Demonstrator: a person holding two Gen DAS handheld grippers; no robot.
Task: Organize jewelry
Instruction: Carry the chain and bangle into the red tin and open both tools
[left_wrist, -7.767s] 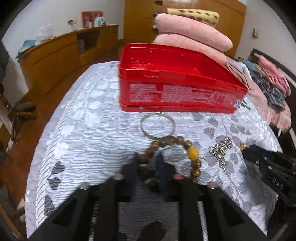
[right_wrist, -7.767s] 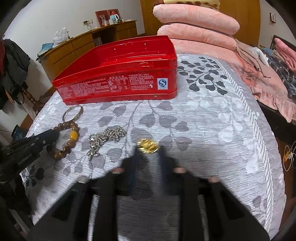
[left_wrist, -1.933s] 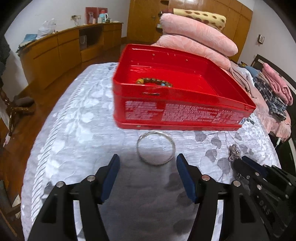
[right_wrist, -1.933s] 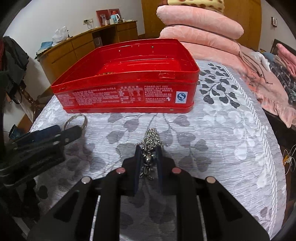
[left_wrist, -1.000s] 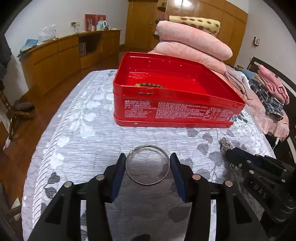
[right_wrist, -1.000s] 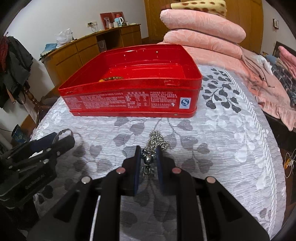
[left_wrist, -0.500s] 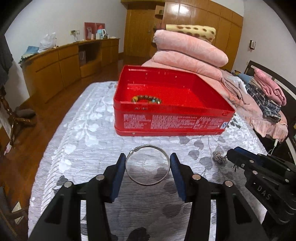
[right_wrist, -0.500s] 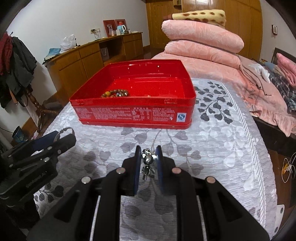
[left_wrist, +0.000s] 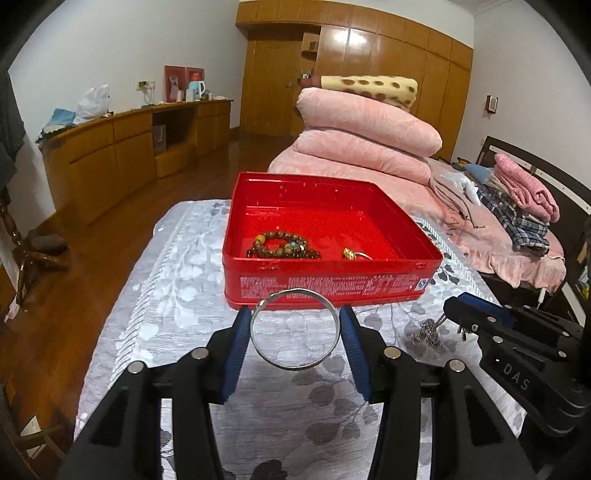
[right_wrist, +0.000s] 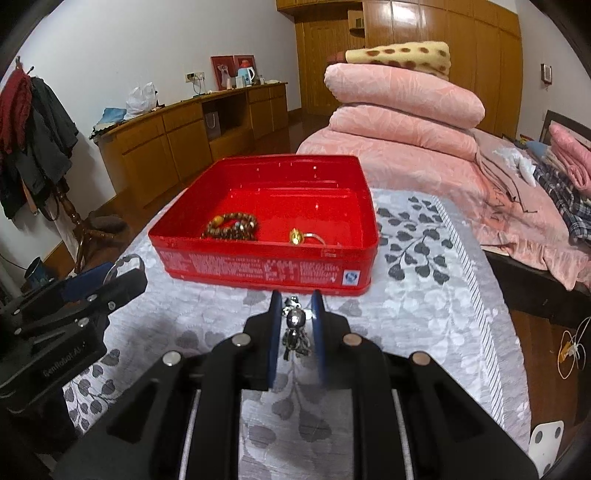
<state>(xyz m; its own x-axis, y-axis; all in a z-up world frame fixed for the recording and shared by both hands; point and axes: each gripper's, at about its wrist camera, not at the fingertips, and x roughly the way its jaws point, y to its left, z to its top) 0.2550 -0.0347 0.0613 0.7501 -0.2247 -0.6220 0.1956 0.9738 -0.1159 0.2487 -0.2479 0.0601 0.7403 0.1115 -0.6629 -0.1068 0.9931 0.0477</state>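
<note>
Left wrist view: left gripper (left_wrist: 294, 318) clamps the bangle (left_wrist: 294, 329); right wrist view alone shows right gripper (right_wrist: 294, 303) pinching the chain (right_wrist: 294, 331), red tin (right_wrist: 266, 225) ahead.

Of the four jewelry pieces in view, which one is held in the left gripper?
The plain silver bangle, spanning the left gripper. The silver chain is in the right gripper; the bead bracelet and gold ring lie in the red tin.
</note>
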